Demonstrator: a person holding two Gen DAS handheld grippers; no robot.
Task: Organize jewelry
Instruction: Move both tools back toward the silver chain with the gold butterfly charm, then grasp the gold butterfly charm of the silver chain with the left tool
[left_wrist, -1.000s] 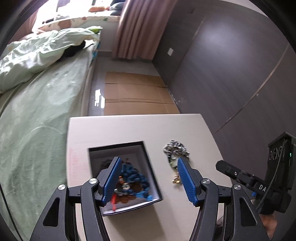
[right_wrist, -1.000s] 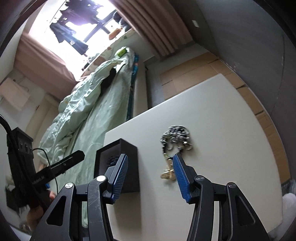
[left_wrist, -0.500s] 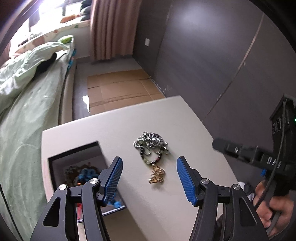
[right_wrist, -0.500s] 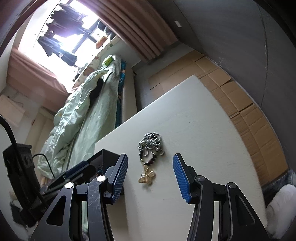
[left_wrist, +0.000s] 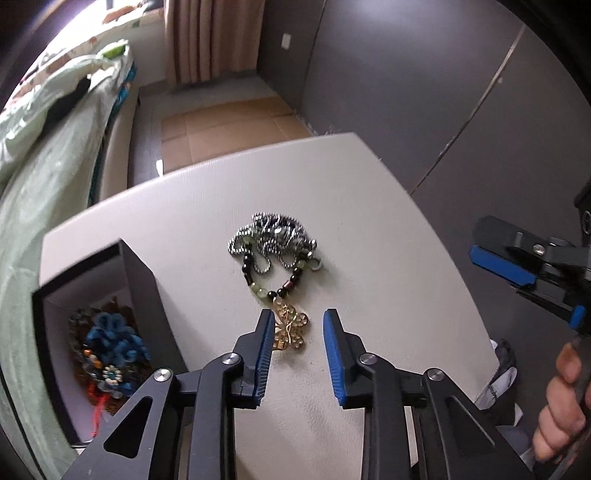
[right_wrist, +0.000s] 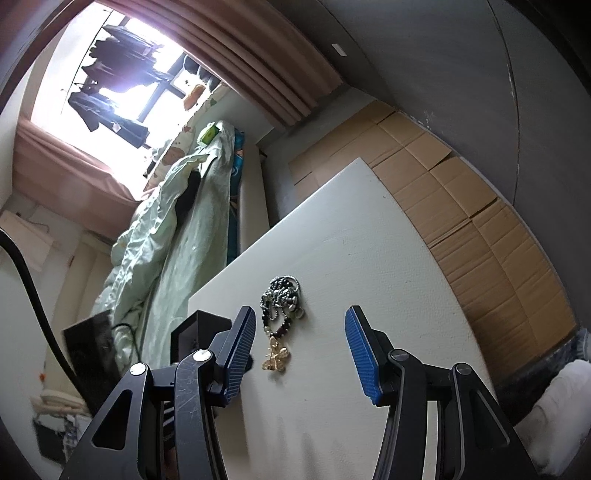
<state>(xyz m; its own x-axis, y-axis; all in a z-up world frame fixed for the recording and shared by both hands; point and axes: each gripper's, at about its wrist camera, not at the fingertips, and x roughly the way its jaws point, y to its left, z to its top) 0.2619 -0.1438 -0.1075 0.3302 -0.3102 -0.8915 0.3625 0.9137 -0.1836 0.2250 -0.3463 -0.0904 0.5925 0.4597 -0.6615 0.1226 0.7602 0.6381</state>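
Note:
On the white table (left_wrist: 369, 221) lies a tangle of jewelry: a silver ball chain (left_wrist: 275, 230), a bracelet of dark and green beads (left_wrist: 258, 284) and a gold butterfly pendant (left_wrist: 290, 328). My left gripper (left_wrist: 299, 328) points down at the pendant, which sits between its closing jaws. The left pad is at the pendant's edge and the right pad stands clear of it. My right gripper (right_wrist: 300, 312) hovers open on the right (left_wrist: 517, 266), holding nothing. From it I see the chain (right_wrist: 282, 295) and pendant (right_wrist: 275, 356) ahead. A black box (left_wrist: 144, 295) on the left holds blue beaded pieces (left_wrist: 110, 343).
The box (right_wrist: 192, 332) stands at the table's left edge, beside a bed with a green duvet (left_wrist: 44, 147). Flattened cardboard (left_wrist: 229, 122) covers the floor beyond the table. Dark wall panels (left_wrist: 406, 92) close off the right side. A hand (left_wrist: 557, 406) grips the right gripper's handle.
My left gripper has moved right, from over the box to the gold pendant, and come down closer to the table. Its jaws have narrowed. The right gripper has drifted a little, still open.

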